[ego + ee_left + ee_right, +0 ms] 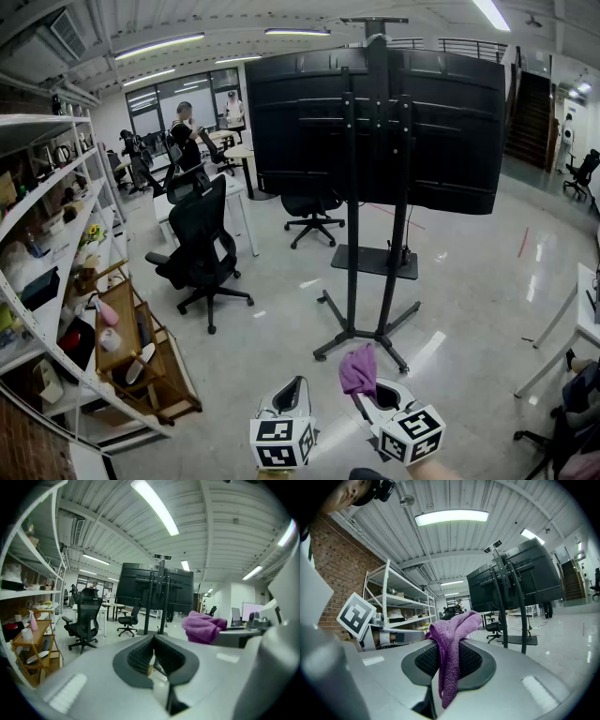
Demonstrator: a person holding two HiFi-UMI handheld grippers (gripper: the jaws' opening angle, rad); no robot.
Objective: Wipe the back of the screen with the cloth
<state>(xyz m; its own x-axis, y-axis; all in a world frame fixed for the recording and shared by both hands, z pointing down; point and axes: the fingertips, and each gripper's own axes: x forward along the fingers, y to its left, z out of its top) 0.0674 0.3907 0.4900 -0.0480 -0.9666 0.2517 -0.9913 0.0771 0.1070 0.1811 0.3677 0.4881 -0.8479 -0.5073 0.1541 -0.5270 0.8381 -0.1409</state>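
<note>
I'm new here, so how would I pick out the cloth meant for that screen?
Start from the big black screen on its black floor stand and look down to the bottom edge of the head view. There the crumpled purple fabric cloth is clamped in the right gripper, bunched above its jaws. The left gripper beside it holds nothing.

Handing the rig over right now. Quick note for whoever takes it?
Left gripper: shut, empty.
Right gripper: shut on the purple cloth, which hangs out of the jaws.
Screen: on its floor stand, back side facing us, well ahead of both grippers; the cloth is not touching it.
Done: cloth in grip.
Left: walk up and wipe the back of the screen.
</note>
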